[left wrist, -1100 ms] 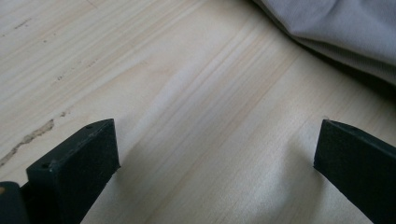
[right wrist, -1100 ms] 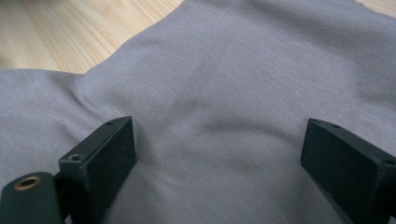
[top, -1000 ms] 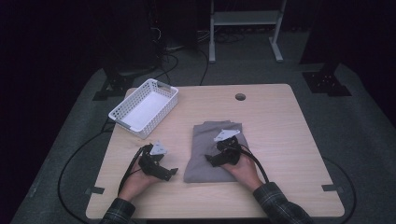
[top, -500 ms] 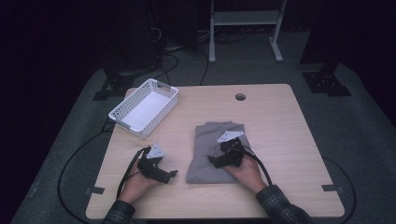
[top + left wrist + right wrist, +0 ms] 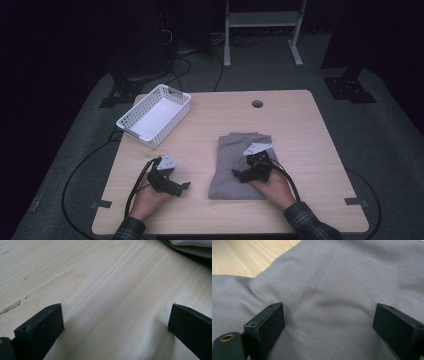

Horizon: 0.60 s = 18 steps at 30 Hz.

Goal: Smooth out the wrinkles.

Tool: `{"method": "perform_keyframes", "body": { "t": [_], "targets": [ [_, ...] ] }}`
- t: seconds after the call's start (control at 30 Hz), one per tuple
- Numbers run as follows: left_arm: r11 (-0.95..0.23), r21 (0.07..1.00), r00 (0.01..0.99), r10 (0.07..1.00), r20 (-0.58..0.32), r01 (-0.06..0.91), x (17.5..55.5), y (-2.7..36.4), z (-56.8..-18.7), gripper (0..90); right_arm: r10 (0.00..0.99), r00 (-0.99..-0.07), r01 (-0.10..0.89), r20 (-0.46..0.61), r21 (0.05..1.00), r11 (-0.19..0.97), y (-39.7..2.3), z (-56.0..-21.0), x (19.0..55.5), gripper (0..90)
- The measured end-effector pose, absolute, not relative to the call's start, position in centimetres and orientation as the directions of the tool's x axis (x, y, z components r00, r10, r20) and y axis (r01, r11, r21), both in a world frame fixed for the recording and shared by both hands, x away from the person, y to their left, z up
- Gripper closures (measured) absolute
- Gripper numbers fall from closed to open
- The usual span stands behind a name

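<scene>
A folded grey cloth (image 5: 227,165) lies on the wooden table (image 5: 300,130), right of centre. My right gripper (image 5: 239,175) rests low on top of the cloth, jaws wide open, with grey fabric (image 5: 332,290) spread between them and nothing pinched. My left gripper (image 5: 182,187) sits on bare wood to the left of the cloth, also open. Between its jaws lies only table grain (image 5: 112,302). The cloth's edge (image 5: 190,247) shows at the upper right of the left gripper view.
A white plastic basket (image 5: 154,115) stands at the table's back left, with nothing in it. A round cable hole (image 5: 257,103) sits near the far edge. Black cables (image 5: 85,165) trail off the left side. Bits of tape (image 5: 101,204) mark the front corners.
Both hands drifted slightly toward the near edge. The right gripper slid a little down the cloth. Both stay open.
</scene>
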State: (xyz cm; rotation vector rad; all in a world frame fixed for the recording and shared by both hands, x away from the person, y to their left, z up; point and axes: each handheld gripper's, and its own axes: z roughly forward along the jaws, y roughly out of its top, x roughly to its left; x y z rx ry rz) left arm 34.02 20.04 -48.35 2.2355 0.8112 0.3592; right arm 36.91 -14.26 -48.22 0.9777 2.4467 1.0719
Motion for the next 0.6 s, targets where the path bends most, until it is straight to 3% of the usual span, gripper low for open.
{"method": "perform_keyframes", "body": {
  "t": [0.6],
  "targets": [
    [-0.543, 0.712, 0.763, 0.646, 0.015, 0.445, 34.0, 20.0, -48.4, 0.0, 0.721, -0.693, 0.496, 0.011, 0.733, 0.466, -19.7, -48.2, 34.8, 9.1]
  ]
}}
